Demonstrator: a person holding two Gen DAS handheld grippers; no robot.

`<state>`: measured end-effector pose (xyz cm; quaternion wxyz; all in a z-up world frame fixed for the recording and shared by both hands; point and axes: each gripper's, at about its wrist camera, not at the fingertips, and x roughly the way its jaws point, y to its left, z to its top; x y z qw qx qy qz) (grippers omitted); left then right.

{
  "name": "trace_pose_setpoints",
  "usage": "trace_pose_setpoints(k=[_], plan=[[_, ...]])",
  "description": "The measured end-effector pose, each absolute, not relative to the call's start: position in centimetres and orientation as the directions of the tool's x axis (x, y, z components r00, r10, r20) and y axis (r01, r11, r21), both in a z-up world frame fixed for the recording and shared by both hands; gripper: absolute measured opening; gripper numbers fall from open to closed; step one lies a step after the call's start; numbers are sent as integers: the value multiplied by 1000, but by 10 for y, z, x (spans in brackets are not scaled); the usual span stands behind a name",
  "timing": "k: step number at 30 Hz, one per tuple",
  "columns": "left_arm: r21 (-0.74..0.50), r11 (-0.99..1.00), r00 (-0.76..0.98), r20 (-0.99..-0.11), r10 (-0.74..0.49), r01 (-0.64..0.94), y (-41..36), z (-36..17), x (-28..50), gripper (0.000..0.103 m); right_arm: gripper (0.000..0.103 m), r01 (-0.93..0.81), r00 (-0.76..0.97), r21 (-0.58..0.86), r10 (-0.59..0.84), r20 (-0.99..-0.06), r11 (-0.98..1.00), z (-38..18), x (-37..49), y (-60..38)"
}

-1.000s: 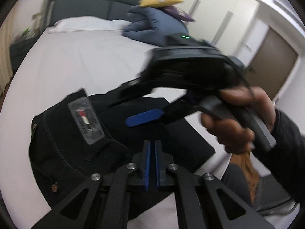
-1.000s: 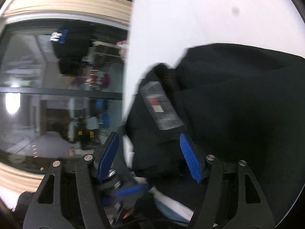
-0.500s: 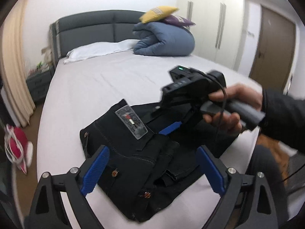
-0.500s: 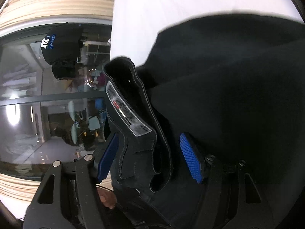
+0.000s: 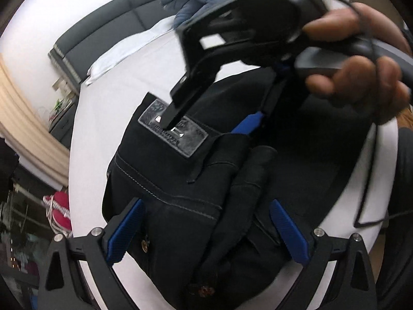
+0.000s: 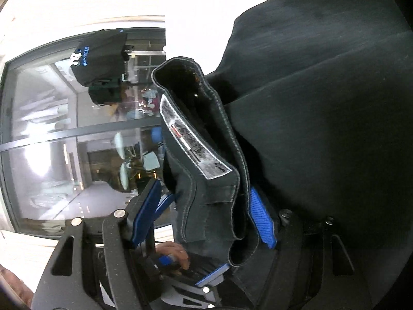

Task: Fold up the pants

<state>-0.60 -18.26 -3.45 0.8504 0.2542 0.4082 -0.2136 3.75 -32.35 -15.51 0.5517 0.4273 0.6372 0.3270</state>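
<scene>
On the bed [image 5: 108,108], both grippers [image 5: 204,235] [image 6: 206,211] gape wide around the soft, heavy pants [image 5: 180,180], best gripped at the thick waistband [image 6: 206,155].

Pants [image 5: 196,196] between both grippers' spread jaws

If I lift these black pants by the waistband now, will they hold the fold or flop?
Probably flop: the pants bunch in soft, rumpled layers. The waistband looks thick and stands partly on its own, so stiffer there. Both the left gripper and right gripper are open.
</scene>
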Motion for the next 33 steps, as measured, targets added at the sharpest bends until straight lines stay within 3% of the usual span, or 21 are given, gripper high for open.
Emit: trace_pose_setpoints(k=[6, 10, 12, 14, 16, 24, 26, 28, 33], plan=[[152, 852, 540, -824, -170, 501, -166, -33, 16, 85, 67, 193, -11, 913, 932, -363, 358, -144, 38, -321], [149, 872, 554, -818, -156, 466, -157, -32, 22, 57, 69, 175, 2, 935, 950, -313, 308, -128, 39, -318], [164, 872, 577, -802, -154, 461, -154, -28, 22, 46, 69, 161, -2, 936, 948, -318, 314, -121, 39, -319], [169, 869, 593, -789, -163, 464, -152, -26, 20, 27, 69, 153, -15, 929, 940, -340, 338, -118, 41, -317], [197, 859, 625, -763, -168, 472, -153, -22, 13, 18, 69, 154, -29, 916, 928, -372, 371, -118, 43, -315], [204, 841, 644, -737, -205, 501, -157, -17, 2, 15, 65, 58, -29, 859, 861, -508, 508, -110, 50, -311], [209, 837, 649, -731, -210, 506, -153, -16, 1, 15, 49, 54, -21, 852, 854, -520, 520, -110, 55, -308], [216, 831, 651, -729, -212, 513, -152, -18, 1, 14, 26, 51, -14, 840, 841, -540, 540, -111, 55, -308], [200, 809, 627, -740, -246, 553, -163, -13, -3, 14, 15, -17, 45, 792, 792, -609, 610, -97, 43, -320]])
